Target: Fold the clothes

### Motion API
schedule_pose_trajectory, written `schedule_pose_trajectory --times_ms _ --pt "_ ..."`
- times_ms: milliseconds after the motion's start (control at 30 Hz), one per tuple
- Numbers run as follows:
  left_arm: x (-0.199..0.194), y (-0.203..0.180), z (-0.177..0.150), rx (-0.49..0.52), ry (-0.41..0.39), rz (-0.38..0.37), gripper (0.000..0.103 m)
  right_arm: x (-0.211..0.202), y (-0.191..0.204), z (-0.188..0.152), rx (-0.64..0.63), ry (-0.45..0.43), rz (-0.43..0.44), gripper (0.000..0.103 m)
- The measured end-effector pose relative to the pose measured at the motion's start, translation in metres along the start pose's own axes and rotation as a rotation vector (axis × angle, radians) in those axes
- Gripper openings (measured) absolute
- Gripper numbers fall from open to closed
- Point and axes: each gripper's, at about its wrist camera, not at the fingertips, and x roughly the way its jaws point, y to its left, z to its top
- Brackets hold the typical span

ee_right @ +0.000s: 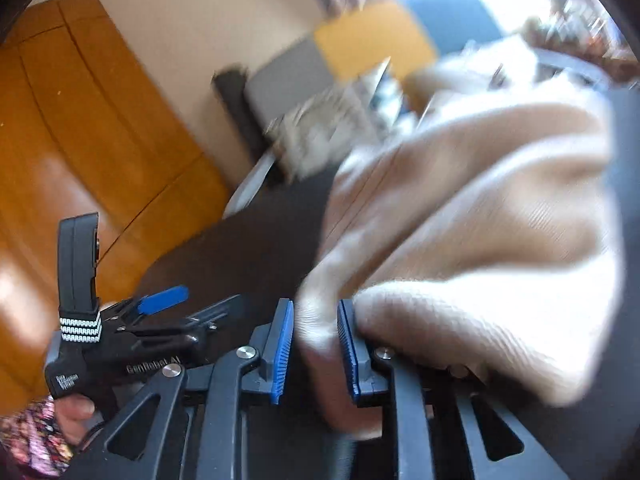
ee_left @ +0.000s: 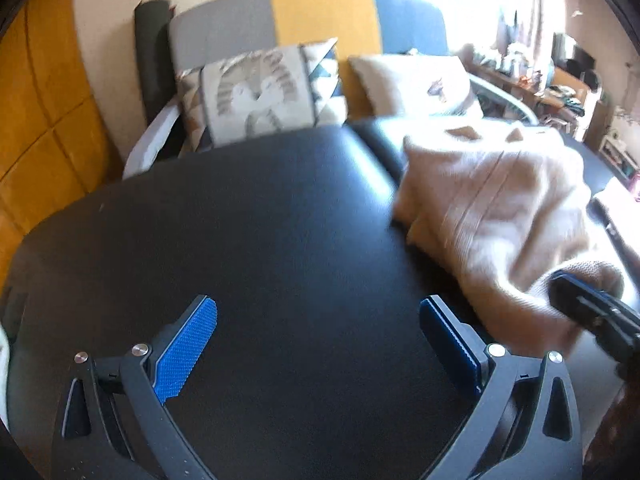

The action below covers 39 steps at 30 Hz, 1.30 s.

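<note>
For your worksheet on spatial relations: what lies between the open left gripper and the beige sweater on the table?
Only bare black table separates the left gripper from the beige sweater, seen in the left wrist view.

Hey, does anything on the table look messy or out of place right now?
Only the cream sweater: it lies bunched and wrinkled on the black table, not flat. The right gripper pinches a fold of it; the left gripper is open and empty.

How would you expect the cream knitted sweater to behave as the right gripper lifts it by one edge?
The sweater probably flops: it already drapes in soft folds. Its ribbed knit likely grips the right gripper pads. It may drag across the smooth black table.
</note>
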Motion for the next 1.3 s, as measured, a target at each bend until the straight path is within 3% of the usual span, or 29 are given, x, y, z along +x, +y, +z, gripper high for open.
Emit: schedule_pose_trajectory --times_ms 100,167,333,433,500,600,833,900,933,967,1000,1133,1300 --pt "0.013 -0.030 0.020 0.080 0.003 -0.020 0.103 -0.027 -0.009 0.006 0.012 -0.098 -0.117 0.030" --pt "0.022 -0.043 0.029 0.110 0.016 -0.026 0.103 -0.041 -0.017 0.007 0.040 -0.145 -0.141 0.031" --pt "0.049 -0.062 0.041 0.137 0.057 -0.035 0.103 -0.053 -0.040 0.009 0.080 -0.146 -0.333 0.040" --pt "0.064 -0.073 0.049 0.154 0.082 -0.041 0.103 -0.053 -0.076 0.010 0.143 -0.088 -0.401 0.046" --pt "0.068 -0.078 0.049 0.156 0.083 -0.042 0.103 -0.049 -0.096 0.009 0.191 -0.068 -0.348 0.048" --pt "0.067 -0.083 0.047 0.155 0.084 -0.079 0.103 -0.052 -0.096 0.008 0.194 -0.089 -0.289 0.058" --pt "0.065 -0.093 0.042 0.152 0.085 -0.165 0.102 -0.050 -0.083 0.007 0.151 -0.092 -0.322 0.062" --pt "0.065 -0.096 0.040 0.151 0.086 -0.190 0.090 -0.045 -0.087 0.011 0.163 -0.101 -0.305 0.062" --pt "0.065 -0.098 0.039 0.150 0.086 -0.202 0.068 -0.043 -0.090 0.013 0.172 -0.107 -0.293 0.062" --pt "0.064 -0.099 0.039 0.150 0.086 -0.214 0.038 -0.043 -0.093 0.012 0.183 -0.114 -0.279 0.062" --pt "0.064 -0.101 0.038 0.149 0.086 -0.227 0.029 -0.043 -0.096 0.012 0.193 -0.120 -0.264 0.062" --pt "0.058 -0.111 0.037 0.168 0.080 -0.240 0.016 -0.042 -0.097 0.015 0.200 -0.123 -0.259 0.062" --pt "0.033 -0.088 0.043 0.033 0.016 -0.344 0.010 -0.044 -0.102 0.015 0.221 -0.137 -0.235 0.062"
